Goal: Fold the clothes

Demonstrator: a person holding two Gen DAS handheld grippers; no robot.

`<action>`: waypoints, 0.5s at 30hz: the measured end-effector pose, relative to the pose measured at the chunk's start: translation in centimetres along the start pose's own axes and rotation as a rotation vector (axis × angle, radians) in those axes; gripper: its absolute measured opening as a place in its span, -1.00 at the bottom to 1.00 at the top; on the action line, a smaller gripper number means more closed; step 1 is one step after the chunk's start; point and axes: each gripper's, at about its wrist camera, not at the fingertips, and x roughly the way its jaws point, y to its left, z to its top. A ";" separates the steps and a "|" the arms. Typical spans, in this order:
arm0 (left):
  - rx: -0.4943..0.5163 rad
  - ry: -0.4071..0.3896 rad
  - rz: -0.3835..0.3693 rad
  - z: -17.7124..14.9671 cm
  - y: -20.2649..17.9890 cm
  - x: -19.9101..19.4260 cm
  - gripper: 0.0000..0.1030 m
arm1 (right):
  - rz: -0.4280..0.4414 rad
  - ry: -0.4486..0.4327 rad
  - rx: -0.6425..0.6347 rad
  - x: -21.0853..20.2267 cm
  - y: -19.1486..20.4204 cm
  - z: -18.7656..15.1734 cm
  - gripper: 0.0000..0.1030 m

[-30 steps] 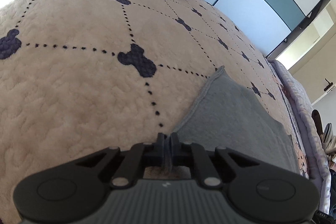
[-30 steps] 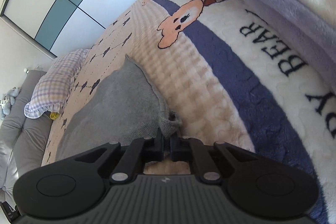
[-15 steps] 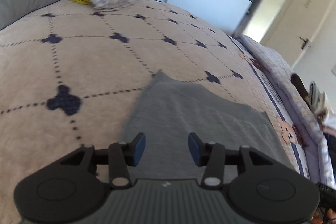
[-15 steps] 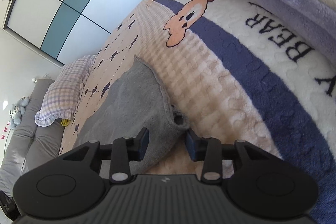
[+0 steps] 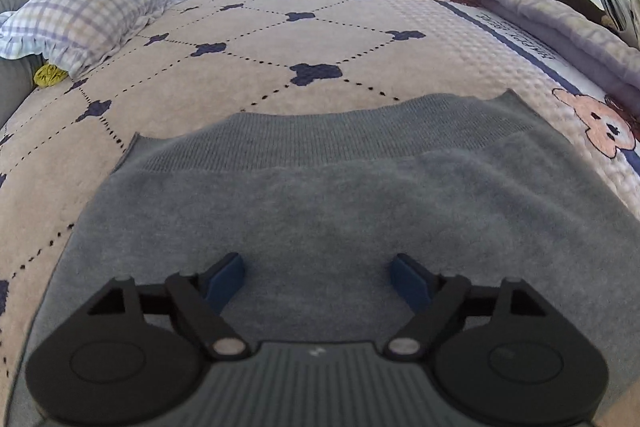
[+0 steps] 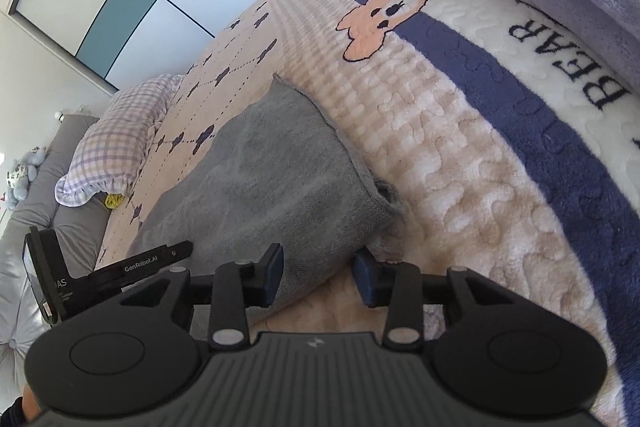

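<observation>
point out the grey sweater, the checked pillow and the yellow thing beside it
grey sweater (image 5: 360, 211): left wrist view, middle of its flat top layer.
checked pillow (image 5: 92, 15): left wrist view, centre of its top face.
yellow thing (image 5: 49, 75): left wrist view, middle of the crumpled lump below the pillow's frill.

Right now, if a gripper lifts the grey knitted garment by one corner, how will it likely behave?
The grey knitted garment would probably drape and sag rather than hold its shape: its corner already slumps in soft folds in the right wrist view. It looks thick, so likely a bit heavy for cloth. On the fleecy bedspread it would probably drag, not slide.
</observation>
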 end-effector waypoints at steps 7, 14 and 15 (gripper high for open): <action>0.012 -0.032 0.016 -0.6 -0.4 -0.2 0.63 | -0.030 0.039 -0.071 -0.5 0.6 -0.5 -0.21; 0.011 -0.045 0.023 -0.8 -0.5 -0.1 0.66 | -0.280 0.260 -0.684 -4.5 5.4 -3.5 -0.20; 0.009 -0.045 0.023 -0.8 -0.5 0.0 0.66 | -0.314 0.281 -0.768 -5.2 5.8 -4.1 -0.20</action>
